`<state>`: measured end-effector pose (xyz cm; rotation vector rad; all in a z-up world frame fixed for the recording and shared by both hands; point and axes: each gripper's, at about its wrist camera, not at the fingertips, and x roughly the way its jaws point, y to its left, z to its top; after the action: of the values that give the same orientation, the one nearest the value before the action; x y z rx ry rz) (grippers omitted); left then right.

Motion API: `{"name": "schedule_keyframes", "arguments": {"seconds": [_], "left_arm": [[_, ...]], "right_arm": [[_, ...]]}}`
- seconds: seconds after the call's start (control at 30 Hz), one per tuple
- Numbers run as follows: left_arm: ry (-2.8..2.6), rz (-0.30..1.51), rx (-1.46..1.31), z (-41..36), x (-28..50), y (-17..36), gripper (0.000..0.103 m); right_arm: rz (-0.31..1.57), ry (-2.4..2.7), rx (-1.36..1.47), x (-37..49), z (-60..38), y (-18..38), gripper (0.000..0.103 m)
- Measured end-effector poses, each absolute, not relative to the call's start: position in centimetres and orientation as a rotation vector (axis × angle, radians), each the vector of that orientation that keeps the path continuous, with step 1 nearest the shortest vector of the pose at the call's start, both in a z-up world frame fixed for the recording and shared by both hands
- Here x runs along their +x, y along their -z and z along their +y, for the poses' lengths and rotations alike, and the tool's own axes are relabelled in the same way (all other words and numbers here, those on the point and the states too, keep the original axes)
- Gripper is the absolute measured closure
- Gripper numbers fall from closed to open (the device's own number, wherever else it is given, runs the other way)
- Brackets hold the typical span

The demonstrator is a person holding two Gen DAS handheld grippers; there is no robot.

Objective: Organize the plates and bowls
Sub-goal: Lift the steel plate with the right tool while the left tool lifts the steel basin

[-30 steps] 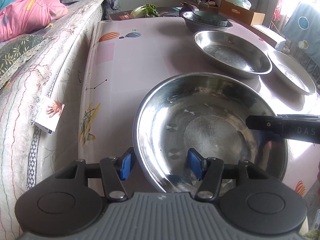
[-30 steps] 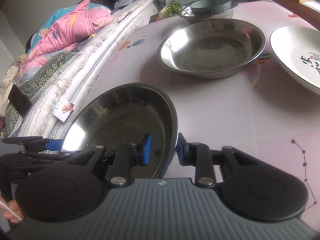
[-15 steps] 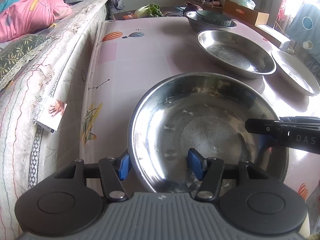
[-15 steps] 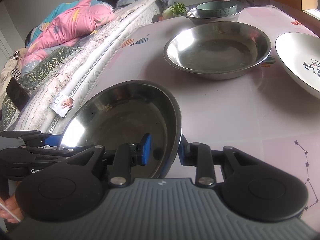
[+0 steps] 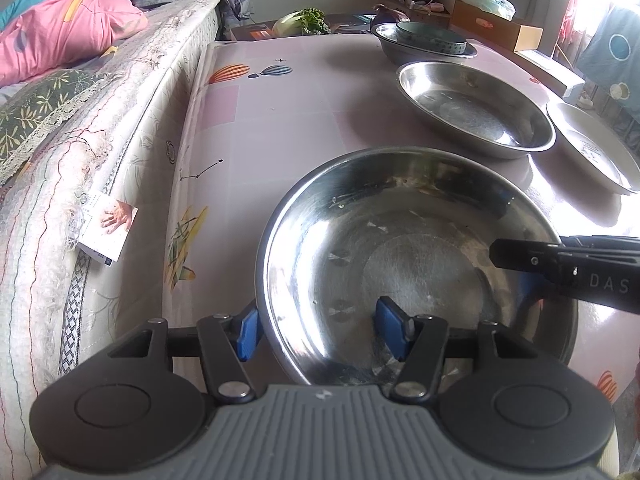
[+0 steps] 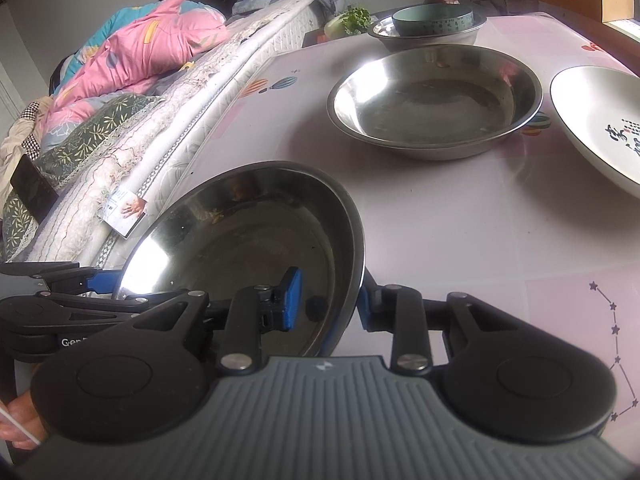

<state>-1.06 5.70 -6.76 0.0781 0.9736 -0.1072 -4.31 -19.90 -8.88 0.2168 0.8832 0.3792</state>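
Task object: the near steel basin (image 5: 400, 240) rests on the pink table (image 5: 300, 120), at its near left part, close beside the mattress (image 5: 120, 140).

Left gripper: the left gripper (image 5: 320, 332) is set astride the basin's near rim. The outer pad lies just beside the rim and the inner pad stands well inside the bowl, clear of the wall. The tongs are apart and nothing is clamped.

Right gripper: the right gripper (image 6: 326, 300) is placed astride the rim on the basin's right side. The tongs are narrow but not closed. A gap is seen between the inner pad and the wall, and the outer pad is mostly hidden behind the rim.

Just changed: very little. Both grippers are found at the same places on the rim as a second ago. In the left wrist view the rim is now seen slightly closer to the left outer pad.

Meaning for the task: a two-sided hold has been lined up but not yet taken, and the basin is judged not yet lifted.

Likely destination: the second steel basin (image 5: 476, 108) lies farther back on the table, well apart, and nesting the near one into it is judged plausible.

Other ware: a white plate (image 5: 592, 148) lies at the far right. A green bowl (image 5: 430, 36) sits in a steel bowl at the far end.

Risk: a thin, slippery rim could slide out of pads that are closed unevenly.
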Motion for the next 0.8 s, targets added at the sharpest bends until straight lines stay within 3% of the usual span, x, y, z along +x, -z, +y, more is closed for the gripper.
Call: {"name": "schedule_keyframes", "arguments": {"seconds": [0.8], "left_arm": [[0.127, 0.938, 0.08, 5.0, -1.7, 5.2, 0.043]], "right_arm": [[0.865, -0.36, 0.232, -4.7, -20.7, 8.2, 0.073]]}}
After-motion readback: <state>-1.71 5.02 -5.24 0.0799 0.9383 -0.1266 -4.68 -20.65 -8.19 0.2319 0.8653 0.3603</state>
